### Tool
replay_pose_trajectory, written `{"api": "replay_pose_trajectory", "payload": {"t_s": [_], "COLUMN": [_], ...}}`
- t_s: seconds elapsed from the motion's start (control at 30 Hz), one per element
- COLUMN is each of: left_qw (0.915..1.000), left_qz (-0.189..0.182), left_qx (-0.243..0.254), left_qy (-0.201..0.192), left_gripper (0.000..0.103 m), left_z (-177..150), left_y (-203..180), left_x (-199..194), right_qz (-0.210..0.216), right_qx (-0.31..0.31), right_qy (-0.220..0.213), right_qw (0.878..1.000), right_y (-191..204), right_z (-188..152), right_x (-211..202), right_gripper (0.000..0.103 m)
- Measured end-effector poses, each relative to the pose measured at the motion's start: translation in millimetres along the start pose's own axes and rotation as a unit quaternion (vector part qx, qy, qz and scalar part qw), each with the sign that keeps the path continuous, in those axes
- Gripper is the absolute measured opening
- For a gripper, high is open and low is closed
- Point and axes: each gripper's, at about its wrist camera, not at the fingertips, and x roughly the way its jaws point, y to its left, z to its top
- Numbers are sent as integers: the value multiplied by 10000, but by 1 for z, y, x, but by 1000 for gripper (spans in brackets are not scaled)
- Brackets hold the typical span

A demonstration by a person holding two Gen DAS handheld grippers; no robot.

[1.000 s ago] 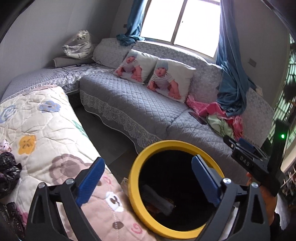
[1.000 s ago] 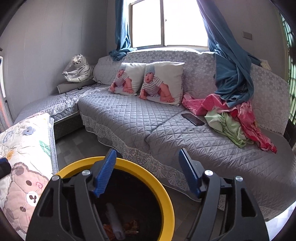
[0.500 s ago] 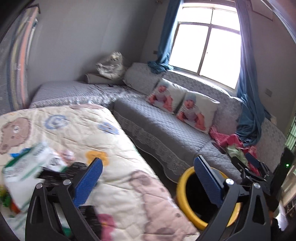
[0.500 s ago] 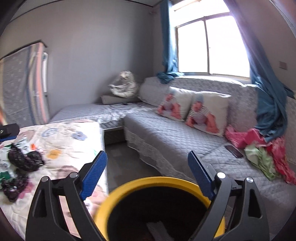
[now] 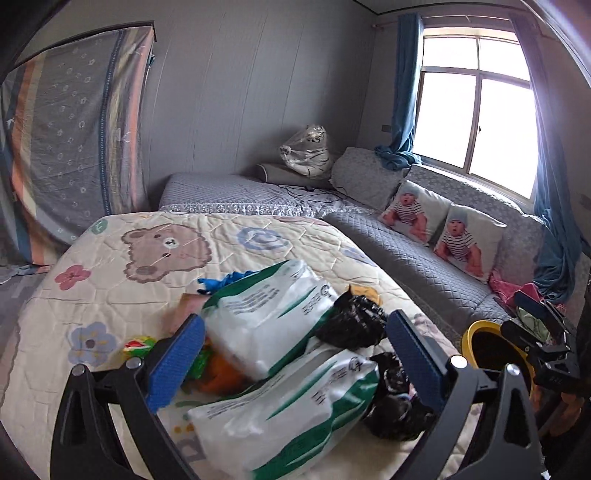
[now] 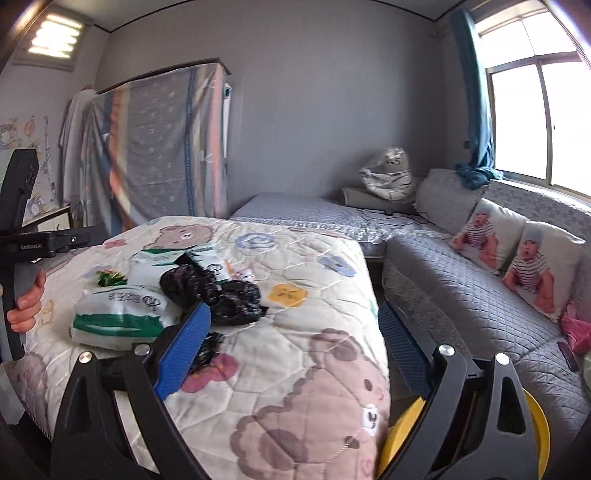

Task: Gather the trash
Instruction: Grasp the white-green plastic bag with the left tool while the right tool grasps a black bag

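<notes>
Light source: daylight from the window (image 5: 476,122), up and to the right of both claws
Glare: panes blown out to white, no detail outside
Second source: small bright vent (image 6: 55,35) high to the left of the right claw
Room level: moderately bright, grey walls even, soft shadows
Shadow: dark inside the yellow bin (image 5: 491,354)
Blur: white-and-green bags (image 5: 269,325) between the left claw's fingers are smeared; far room sharper
Distortion: strong fisheye bending, black corners in both views
</notes>
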Motion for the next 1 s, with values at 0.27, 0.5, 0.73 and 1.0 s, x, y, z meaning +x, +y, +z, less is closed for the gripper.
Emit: {"api": "replay_pose_trajectory", "payload": {"t_s": [0.27, 0.5, 0.73, 1.0], "left_qw": [9986, 9957, 9923, 9892], "left_qz": [-174, -325, -409, -541], "left_qx": [418, 573, 750, 783], "left_qy": [262, 650, 894, 1116], "left_gripper": [95, 95, 95, 95], "left_z": [-38, -63, -68, -69], "left_y": [24, 29, 31, 34], "left_x": [-32, -23, -3, 20], "right_qz": [853, 1100, 1202, 1163], "right_qx": [-348, -582, -669, -654], "right_qy": [563, 860, 1149, 1407], "right_qw": [9942, 9885, 9838, 9810], "right_y": [55, 81, 92, 89], "right_z": [-21, -31, -39, -44], "right_x": [12, 21, 38, 59], "right_gripper": [88, 88, 85, 82]}}
